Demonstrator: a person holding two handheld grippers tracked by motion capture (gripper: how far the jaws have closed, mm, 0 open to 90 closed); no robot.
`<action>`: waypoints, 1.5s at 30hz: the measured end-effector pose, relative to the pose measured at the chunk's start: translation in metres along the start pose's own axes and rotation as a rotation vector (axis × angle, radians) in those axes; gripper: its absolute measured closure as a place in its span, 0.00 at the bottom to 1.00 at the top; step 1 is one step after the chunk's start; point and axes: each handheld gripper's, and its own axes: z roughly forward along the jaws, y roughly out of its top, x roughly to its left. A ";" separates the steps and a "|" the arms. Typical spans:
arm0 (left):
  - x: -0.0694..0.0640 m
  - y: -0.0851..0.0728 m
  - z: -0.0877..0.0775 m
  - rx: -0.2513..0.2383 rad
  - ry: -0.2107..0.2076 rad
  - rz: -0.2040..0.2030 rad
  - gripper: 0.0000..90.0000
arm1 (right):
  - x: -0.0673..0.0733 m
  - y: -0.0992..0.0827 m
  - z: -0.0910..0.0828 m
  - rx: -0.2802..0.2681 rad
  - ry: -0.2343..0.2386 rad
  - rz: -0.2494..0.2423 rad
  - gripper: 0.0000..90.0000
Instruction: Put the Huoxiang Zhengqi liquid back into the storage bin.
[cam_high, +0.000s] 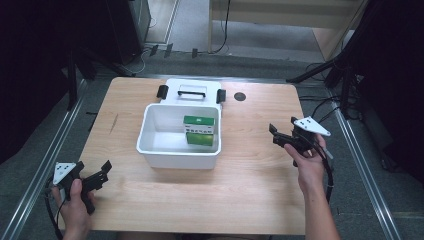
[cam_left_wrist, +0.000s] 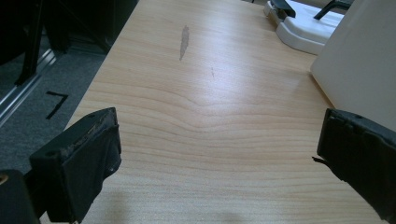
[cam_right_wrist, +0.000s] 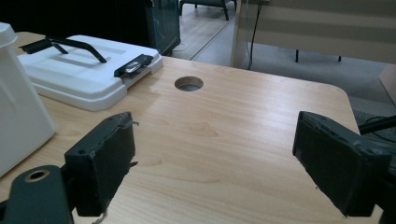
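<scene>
On the middle of the wooden table (cam_high: 240, 185) sits a white tub (cam_high: 150, 145), open at the top, with a green box (cam_high: 199, 131) standing inside it against the right-hand wall. Just behind the tub, touching its far edge as far as I can see, the white lid (cam_high: 190, 90) lies flat with its black handle (cam_high: 192, 92) up and a black clip at each end. A round hole (cam_high: 240, 96) is cut in the tabletop just to the right of the lid.

Off to the right, well apart from the tub, the right hand (cam_high: 311, 167) holds the right gripper (cam_high: 278, 135) over the table, its jaws spread wide with nothing between them; the right gripper view shows bare wood in the gap (cam_right_wrist: 212, 154).

Near the front left corner, the left hand (cam_high: 74, 200) holds the left gripper (cam_high: 102, 175) at the table's edge, pointing toward the tub. Its jaws are also wide apart and empty (cam_left_wrist: 217, 154), with the tub's white side (cam_left_wrist: 364, 65) just beyond the right jaw. A dark smudge (cam_left_wrist: 184, 42) marks the wood farther along.
</scene>
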 end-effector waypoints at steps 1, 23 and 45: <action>0.000 0.000 0.000 0.001 0.000 -0.001 0.00 | -0.002 -0.007 -0.005 -0.005 -0.001 0.006 0.15; -0.001 0.000 0.000 0.002 0.004 0.001 0.00 | -0.014 -0.065 -0.064 -0.015 -0.050 0.030 0.15; -0.001 0.000 0.000 0.005 0.002 0.001 0.00 | -0.010 -0.097 -0.119 -0.034 -0.050 0.041 0.16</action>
